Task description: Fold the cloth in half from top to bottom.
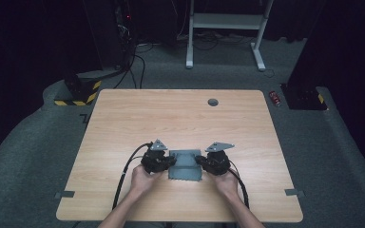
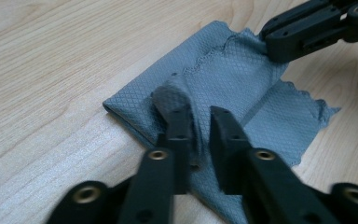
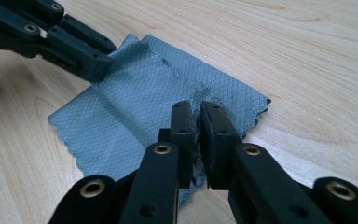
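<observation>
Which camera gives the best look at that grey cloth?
The right gripper view: the cloth lies nearly whole there, weave and scalloped edges clear. The left gripper view shows it close but cropped; the high view, a small grey patch.

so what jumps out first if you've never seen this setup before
A folded blue-grey cloth lies near the front of the wooden table, pinned between two black grippers that come at it from opposite ends. The left gripper has its jaws parted, a fold of fabric draped over one, while the right gripper pinches the cloth's edge. Beyond the table all is dark, with a white frame on the carpet.
</observation>
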`<move>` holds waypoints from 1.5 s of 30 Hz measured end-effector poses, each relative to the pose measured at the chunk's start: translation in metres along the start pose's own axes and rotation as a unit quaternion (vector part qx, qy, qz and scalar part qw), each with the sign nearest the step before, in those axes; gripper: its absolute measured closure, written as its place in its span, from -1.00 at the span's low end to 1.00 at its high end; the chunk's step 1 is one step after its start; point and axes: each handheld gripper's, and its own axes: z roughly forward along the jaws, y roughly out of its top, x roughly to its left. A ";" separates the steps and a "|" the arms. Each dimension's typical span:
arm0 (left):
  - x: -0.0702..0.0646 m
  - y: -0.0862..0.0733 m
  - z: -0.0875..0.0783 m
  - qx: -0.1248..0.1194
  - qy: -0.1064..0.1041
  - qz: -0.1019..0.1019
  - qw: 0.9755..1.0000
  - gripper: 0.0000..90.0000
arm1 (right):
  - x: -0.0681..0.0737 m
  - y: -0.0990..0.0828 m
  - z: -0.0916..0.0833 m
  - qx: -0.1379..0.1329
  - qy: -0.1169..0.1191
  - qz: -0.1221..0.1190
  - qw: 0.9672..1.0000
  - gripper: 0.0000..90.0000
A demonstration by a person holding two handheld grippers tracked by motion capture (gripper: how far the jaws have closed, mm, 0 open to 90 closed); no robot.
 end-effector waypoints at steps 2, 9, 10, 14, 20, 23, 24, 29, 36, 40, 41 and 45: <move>0.000 0.002 0.000 -0.002 0.003 -0.003 1.000 0.67 | 0.001 0.000 0.001 0.004 0.001 -0.001 1.000 0.93; -0.002 0.004 -0.005 -0.013 0.009 0.009 1.000 0.94 | 0.006 0.000 -0.004 -0.003 0.001 -0.016 1.000 0.94; -0.004 0.002 -0.006 -0.016 0.007 0.010 1.000 0.96 | 0.006 0.000 -0.005 -0.005 0.003 -0.021 1.000 0.94; -0.010 -0.006 -0.012 -0.020 0.004 0.024 1.000 0.96 | 0.012 -0.004 -0.009 -0.011 0.007 -0.035 0.999 0.94; -0.017 -0.019 -0.018 -0.023 0.001 0.042 0.999 0.91 | 0.019 -0.015 -0.012 -0.008 0.009 -0.043 0.999 0.92; -0.020 -0.024 -0.020 -0.025 -0.002 0.046 0.999 0.92 | 0.022 -0.021 -0.013 -0.007 0.010 -0.045 0.999 0.92; -0.020 -0.025 -0.021 -0.023 -0.002 0.048 0.999 0.92 | 0.022 -0.022 -0.014 -0.006 0.011 -0.050 0.999 0.91; -0.026 -0.033 -0.021 -0.017 -0.004 0.065 0.998 1.00 | 0.027 -0.029 -0.015 0.001 0.004 -0.067 0.998 0.91; -0.027 -0.037 -0.025 -0.035 0.000 0.050 0.998 0.87 | 0.028 -0.036 -0.015 0.007 0.003 -0.080 0.997 0.93; -0.030 -0.029 -0.032 -0.054 0.001 0.051 0.997 0.58 | 0.030 -0.037 -0.015 0.010 0.005 -0.086 0.996 0.94; -0.030 -0.027 -0.033 -0.057 0.000 0.050 0.997 0.50 | 0.031 -0.037 -0.016 0.012 0.005 -0.087 0.996 0.94; -0.033 -0.023 -0.029 -0.055 -0.002 0.046 0.997 0.24 | 0.033 -0.038 -0.016 0.013 0.006 -0.095 0.995 0.89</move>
